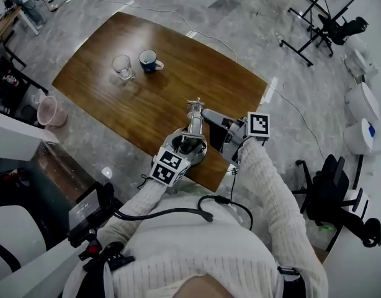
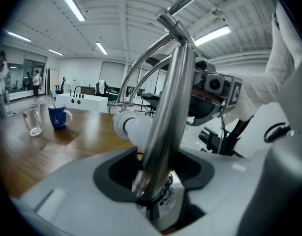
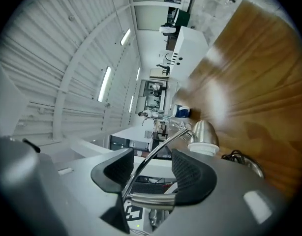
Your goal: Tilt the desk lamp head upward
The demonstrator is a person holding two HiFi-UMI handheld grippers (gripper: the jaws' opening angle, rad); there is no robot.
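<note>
The chrome desk lamp stands near the front edge of the wooden table. My left gripper is down at the lamp's foot, and its open jaws straddle the thick chrome pole without a clear squeeze. The white-rimmed lamp head points away behind the pole. From the right, my right gripper reaches in, open, with the thin curved lamp arm running between its wide-apart dark pads. The metal lamp head lies just beyond those jaws. The right gripper also shows behind the pole.
A clear glass cup and a blue mug stand together at the table's far side. A pink bucket sits on the floor at left. An office chair is at right. People stand far off.
</note>
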